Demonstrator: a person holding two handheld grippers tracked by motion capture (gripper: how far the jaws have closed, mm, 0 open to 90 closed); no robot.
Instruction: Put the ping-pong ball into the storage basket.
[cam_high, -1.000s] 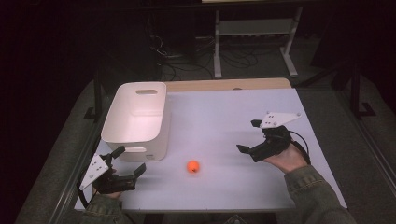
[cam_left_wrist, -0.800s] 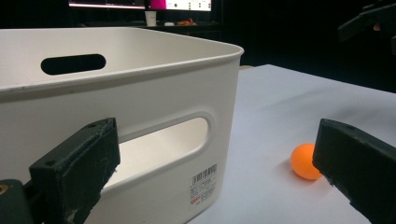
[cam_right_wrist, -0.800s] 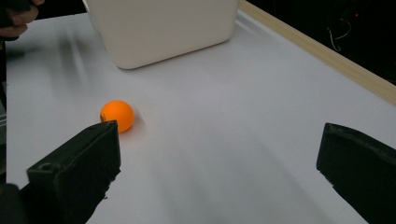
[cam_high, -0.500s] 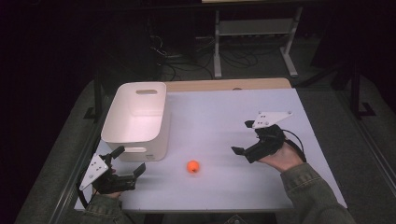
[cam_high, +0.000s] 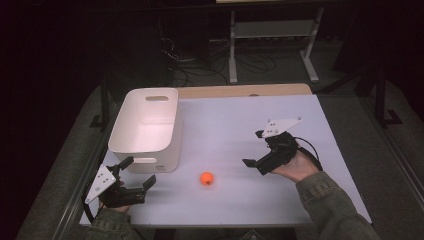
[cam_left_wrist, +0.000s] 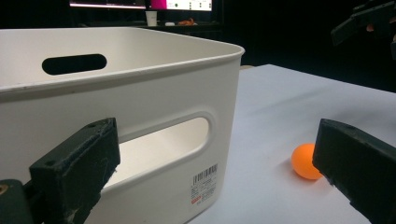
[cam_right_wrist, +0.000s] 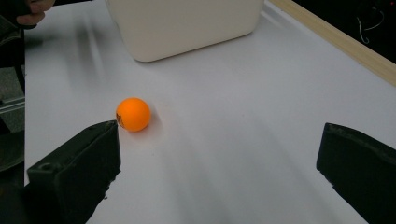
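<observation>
the right gripper (cam_high: 253, 148) hovers over the worktop (cam_high: 240, 120) with its jaws spread wide and nothing between them. the orange ball (cam_high: 206, 178) lies on the bare surface ahead of those jaws and off toward the left one; in the right gripper view the ball (cam_right_wrist: 133, 114) sits just beyond the tip of the left jaw, outside the gap, not touching it. the white bin (cam_high: 145, 127) stands farther ahead of the same jaws, well past the ball, upright and, as far as its inside shows, empty.

the left gripper (cam_high: 138, 173) rests low near the worktop's near edge, jaws also parted and holding nothing. from its own view the bin's handled wall (cam_left_wrist: 140, 126) stands close in front, between the jaws and to the left, and the ball (cam_left_wrist: 306, 161) peeks out just beside the inner edge of the right jaw.

judging by this, the step in hand is the approach to the ball by the right gripper, likely to drop it into the bin. the next move calls for swinging the jaws leftward so the ball lies centred between them, lowering to the surface, and closing gently, since a light round ball could roll away from a glancing touch.
</observation>
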